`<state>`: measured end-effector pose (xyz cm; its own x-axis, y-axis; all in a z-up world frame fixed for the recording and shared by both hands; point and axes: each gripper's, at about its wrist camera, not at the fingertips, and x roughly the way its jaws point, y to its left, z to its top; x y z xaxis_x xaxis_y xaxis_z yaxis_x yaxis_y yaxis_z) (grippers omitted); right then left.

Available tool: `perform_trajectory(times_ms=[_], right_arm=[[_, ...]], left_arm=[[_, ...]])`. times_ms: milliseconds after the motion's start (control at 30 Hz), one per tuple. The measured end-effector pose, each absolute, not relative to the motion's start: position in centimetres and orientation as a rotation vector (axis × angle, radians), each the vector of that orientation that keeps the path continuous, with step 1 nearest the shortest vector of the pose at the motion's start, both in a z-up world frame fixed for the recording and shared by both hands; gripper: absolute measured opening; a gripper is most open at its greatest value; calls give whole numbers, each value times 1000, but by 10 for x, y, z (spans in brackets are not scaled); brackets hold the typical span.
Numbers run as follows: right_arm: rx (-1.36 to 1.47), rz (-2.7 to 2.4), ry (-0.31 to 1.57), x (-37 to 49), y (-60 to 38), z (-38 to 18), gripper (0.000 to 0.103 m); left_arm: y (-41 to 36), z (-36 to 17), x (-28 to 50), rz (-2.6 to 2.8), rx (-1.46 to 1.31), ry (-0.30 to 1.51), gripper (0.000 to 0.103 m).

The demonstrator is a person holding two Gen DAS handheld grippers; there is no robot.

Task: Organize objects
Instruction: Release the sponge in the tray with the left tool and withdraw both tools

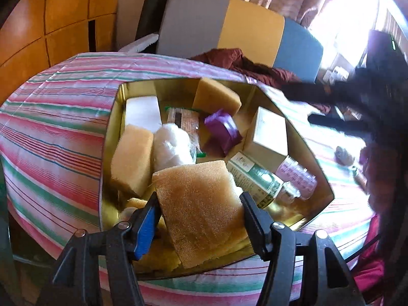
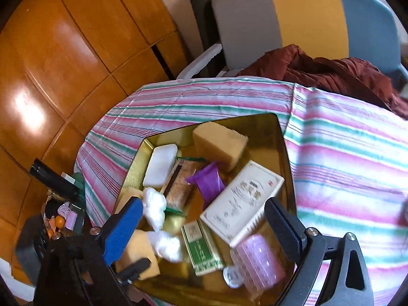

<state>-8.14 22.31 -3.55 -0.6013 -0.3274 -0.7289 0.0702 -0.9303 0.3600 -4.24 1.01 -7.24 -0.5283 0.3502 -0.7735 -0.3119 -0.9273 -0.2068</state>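
In the left wrist view, a gold tin [image 1: 112, 137] is seen sunk into a striped cloth [image 1: 56, 117], its walls hemming the contents on every side, and bare floor is found only in small patches. The left gripper [image 1: 199, 204] is held partly open around a tan sponge [image 1: 201, 204]; whether the pads press on it cannot be told. A second sponge [image 1: 132, 158], white wadding [image 1: 170, 145], a purple packet [image 1: 224, 130] and a cream box [image 1: 267, 135] crowd the middle. In the right wrist view, the right gripper [image 2: 204, 214] is spread wide and empty above the tin [image 2: 132, 173], with a green carton [image 2: 201, 250] and a pink roll [image 2: 260, 260] just below. Open cloth [image 2: 344, 153] is left to the right, bounded by a maroon garment [image 2: 331, 74].
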Motion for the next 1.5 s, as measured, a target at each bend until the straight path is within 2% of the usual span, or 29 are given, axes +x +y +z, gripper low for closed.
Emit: perform_trajectory(times_ms=[167, 300, 400, 500, 533, 767, 933, 1000, 1067, 1133, 1267, 1500], right_arm=[[1265, -2637, -403, -64, 226, -32, 103], [1266, -2671, -367, -54, 226, -32, 103], [1268, -2689, -357, -50, 227, -31, 103], [1266, -2699, -361, -44, 229, -30, 103], [1264, -2700, -364, -43, 230, -29, 103], [1272, -2715, -392, -36, 236, -32, 103], [1279, -2722, -410, -33, 242, -34, 103], [1290, -2726, -410, -32, 243, -36, 103], [1296, -2725, -408, -32, 243, -37, 103], [1300, -2726, -398, -32, 241, -38, 103], [1297, -2746, -335, -29, 234, -39, 103], [1294, -2754, -288, -24, 228, -42, 103]], left_arm=[[4, -57, -37, 2511, -1203, -89, 63], [7, -56, -38, 2526, -1213, -41, 64], [8, -55, -39, 2472, -1216, -89, 65], [11, -49, -38, 2443, -1191, -61, 81], [11, -47, -34, 2442, -1173, -38, 82], [-4, -46, -30, 2541, -1173, -69, 82], [-7, -53, -35, 2585, -1231, -88, 76], [2, -54, -32, 2583, -1211, -34, 76], [13, -59, -32, 2637, -1204, 98, 76], [17, -69, -39, 2631, -1260, 132, 72], [12, -77, -50, 2647, -1295, 116, 72], [4, -58, -41, 2666, -1220, 17, 72]])
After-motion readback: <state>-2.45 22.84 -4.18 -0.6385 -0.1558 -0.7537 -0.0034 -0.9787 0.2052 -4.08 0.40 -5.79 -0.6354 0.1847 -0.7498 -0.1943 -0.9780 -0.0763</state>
